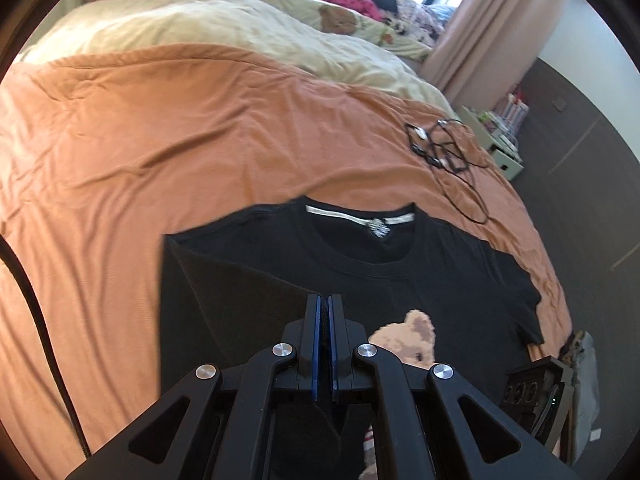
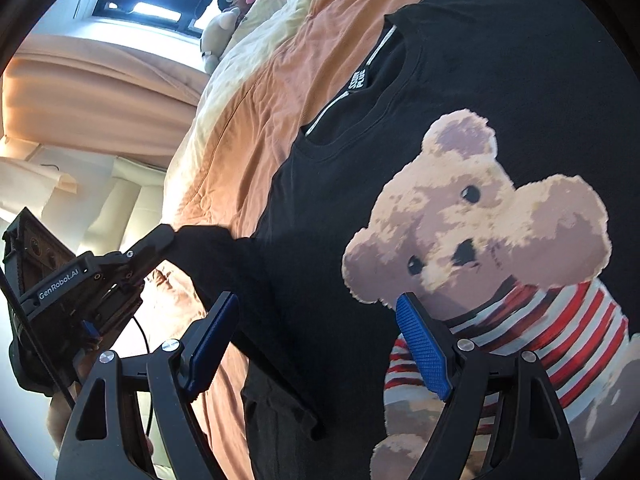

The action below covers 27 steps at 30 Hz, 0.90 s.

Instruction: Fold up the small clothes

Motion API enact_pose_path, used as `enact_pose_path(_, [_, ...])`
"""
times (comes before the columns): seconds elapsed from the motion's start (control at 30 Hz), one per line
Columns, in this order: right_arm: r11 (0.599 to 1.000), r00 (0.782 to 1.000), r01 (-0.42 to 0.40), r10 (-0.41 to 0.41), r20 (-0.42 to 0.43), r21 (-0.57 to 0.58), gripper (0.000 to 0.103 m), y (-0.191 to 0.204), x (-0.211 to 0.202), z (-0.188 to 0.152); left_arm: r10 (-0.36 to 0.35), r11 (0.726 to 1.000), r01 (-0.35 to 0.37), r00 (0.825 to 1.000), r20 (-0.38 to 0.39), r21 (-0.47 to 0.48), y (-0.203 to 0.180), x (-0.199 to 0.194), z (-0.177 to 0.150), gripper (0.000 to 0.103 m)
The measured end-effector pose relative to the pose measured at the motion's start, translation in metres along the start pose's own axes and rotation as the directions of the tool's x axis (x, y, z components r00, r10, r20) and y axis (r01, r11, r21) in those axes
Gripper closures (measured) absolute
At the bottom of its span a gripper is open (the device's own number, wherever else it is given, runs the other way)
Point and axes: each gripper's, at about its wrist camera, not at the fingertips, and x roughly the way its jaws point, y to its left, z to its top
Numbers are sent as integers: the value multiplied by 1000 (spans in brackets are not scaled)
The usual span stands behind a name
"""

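Bed: I see the orange cover (image 1: 192, 128) spread wide, giving a soft flat place for folding.
T-shirt: the black T-shirt (image 1: 448, 280) lies face up on it, collar towards the pillows, bear print showing.
Left sleeve side: lifted off the bed, I judge to fold it inward.
Left hand-held gripper (image 1: 325, 312): clamped on that black fabric.
Right hand-held gripper (image 2: 316, 344): jaws wide, holding nothing, over the shirt.
Cable (image 1: 444, 152): coiled beyond the collar, well apart.
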Motion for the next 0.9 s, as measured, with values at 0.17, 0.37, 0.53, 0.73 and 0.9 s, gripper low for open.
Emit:
enact_pose_path(0.17, [1000, 1000, 0, 0, 8, 15, 23, -6, -6, 2, 2, 1000, -2, 1000, -2, -16, 2, 3, -4, 100])
enact_pose_path(0.37, [1000, 1000, 2, -2, -9, -11, 36, 0, 0, 0, 92, 995, -93, 995, -37, -27, 31, -4, -17, 100])
enact_pose_path(0.53, [1000, 999, 22, -23, -42, -19, 56, 2, 15, -3, 153, 987, -157, 983, -98, -34, 63, -3, -36, 100])
enact_pose_path(0.73, [994, 994, 75, -81, -69, -74, 71, 12, 29, -6, 190, 977, -204, 966, -175, -61, 103, 5, -67, 100])
enact_pose_path(0.9, [985, 988, 128, -137, -67, -119, 101, 22, 36, -9, 213, 972, -230, 953, -217, -53, 123, 7, -94, 100])
